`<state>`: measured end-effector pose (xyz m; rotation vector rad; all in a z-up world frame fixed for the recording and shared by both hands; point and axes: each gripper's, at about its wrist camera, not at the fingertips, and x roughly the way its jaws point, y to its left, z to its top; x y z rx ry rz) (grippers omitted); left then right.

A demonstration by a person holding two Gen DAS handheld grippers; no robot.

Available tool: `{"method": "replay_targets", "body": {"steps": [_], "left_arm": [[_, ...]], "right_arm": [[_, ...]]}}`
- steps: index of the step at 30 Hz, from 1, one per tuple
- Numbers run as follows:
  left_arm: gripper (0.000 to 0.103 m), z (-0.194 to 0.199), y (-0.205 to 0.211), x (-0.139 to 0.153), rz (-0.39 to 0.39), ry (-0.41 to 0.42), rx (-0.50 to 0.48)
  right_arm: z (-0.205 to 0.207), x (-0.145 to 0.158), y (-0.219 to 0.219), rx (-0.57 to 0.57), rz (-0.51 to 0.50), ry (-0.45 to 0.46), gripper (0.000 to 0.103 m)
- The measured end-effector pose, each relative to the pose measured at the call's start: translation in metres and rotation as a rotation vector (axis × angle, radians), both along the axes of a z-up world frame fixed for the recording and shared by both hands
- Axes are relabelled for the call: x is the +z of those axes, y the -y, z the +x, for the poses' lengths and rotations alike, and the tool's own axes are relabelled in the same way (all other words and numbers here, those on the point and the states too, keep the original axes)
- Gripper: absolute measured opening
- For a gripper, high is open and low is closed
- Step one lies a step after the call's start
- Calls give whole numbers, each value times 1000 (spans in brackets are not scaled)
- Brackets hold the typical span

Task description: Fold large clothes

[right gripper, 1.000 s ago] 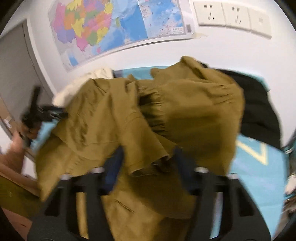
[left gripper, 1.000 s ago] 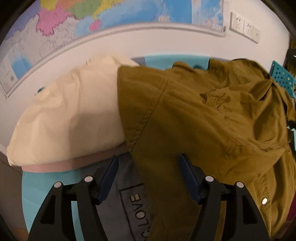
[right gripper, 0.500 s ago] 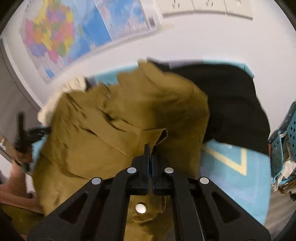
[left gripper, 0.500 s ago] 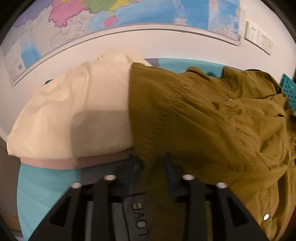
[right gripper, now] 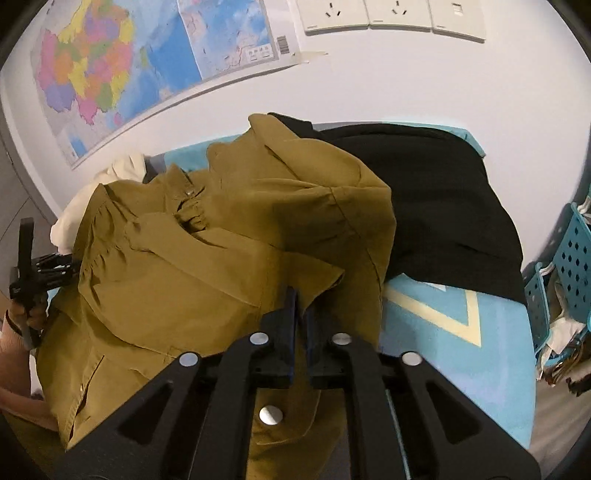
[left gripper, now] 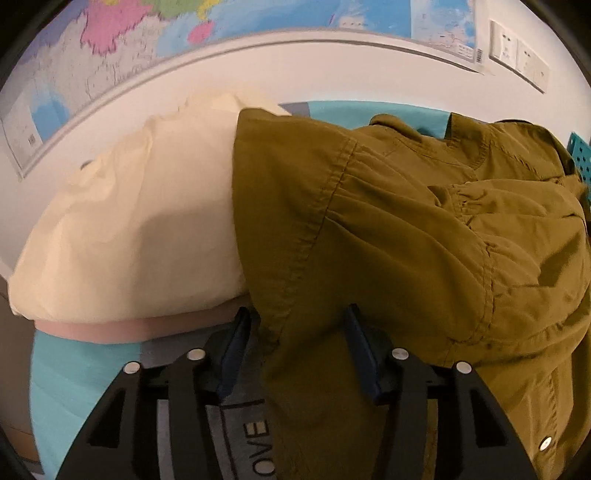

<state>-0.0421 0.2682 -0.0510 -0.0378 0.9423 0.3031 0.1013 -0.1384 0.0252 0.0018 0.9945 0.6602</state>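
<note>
Both tongs (left gripper: 295, 345) (right gripper: 302, 310) have closed in on olive shirt (left gripper: 388, 240) folds

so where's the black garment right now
In the right wrist view the black garment lies at the right, on the blue mat by the wall, partly under the olive shirt.

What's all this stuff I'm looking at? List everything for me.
olive shirt: one, olive-brown, crumpled across the middle of the table.
cream garment: one, pale cream, left of the olive shirt.
black garment: one, black, at the far right, by the wall.
grey garment: one, grey with printed letters, under the near edge of the olive shirt.
table cover: one, turquoise with a pale yellow stripe.
map: one, multicoloured, on the wall.
wall sockets: a row, white, beside the map.
basket: one, blue with holes, far right.
left tongs: black, opening, shirt edge between them.
right tongs: black, opening, shirt fold between them.
</note>
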Motion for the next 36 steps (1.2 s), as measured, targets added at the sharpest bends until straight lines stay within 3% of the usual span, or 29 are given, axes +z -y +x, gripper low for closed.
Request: {"method": "replay_targets", "body": {"steps": [2, 3, 6, 10, 14, 17, 19, 21, 25, 29, 33, 36], "left_arm": [[53, -5, 0, 3, -3, 5, 2], [53, -8, 0, 7, -7, 14, 4], [53, -21, 6, 23, -11, 74, -25], [57, -30, 28, 39, -38, 142, -145], [57, -8, 55, 23, -26, 78, -217], [57, 14, 51, -1, -15, -16, -174], [58, 20, 48, -8, -26, -22, -158], [58, 18, 46, -5, -32, -17, -150], [58, -5, 41, 10, -26, 48, -146], [66, -42, 32, 23, -5, 107, -176], [66, -64, 27, 19, -19, 94, -166], [67, -78, 15, 10, -79, 79, -129]], "right_arm": [[-5, 11, 8, -45, 24, 37, 34], [-11, 20, 13, -77, 43, 75, 36], [-27, 40, 17, -74, 91, 145, 36], [-54, 46, -21, 120, 113, 165, 36], [-57, 17, -71, 256, -1, 134, 33], [-41, -16, -91, 236, -99, 99, 29], [-27, -34, -95, 204, -129, 72, 22], [-23, -35, -94, 189, -109, 58, 22], [-42, -12, -79, 165, -55, 74, 39], [-80, 5, -69, 252, 6, 84, 42], [-91, -14, -76, 253, -67, 37, 43], [-82, -29, -71, 190, -29, -25, 43]]}}
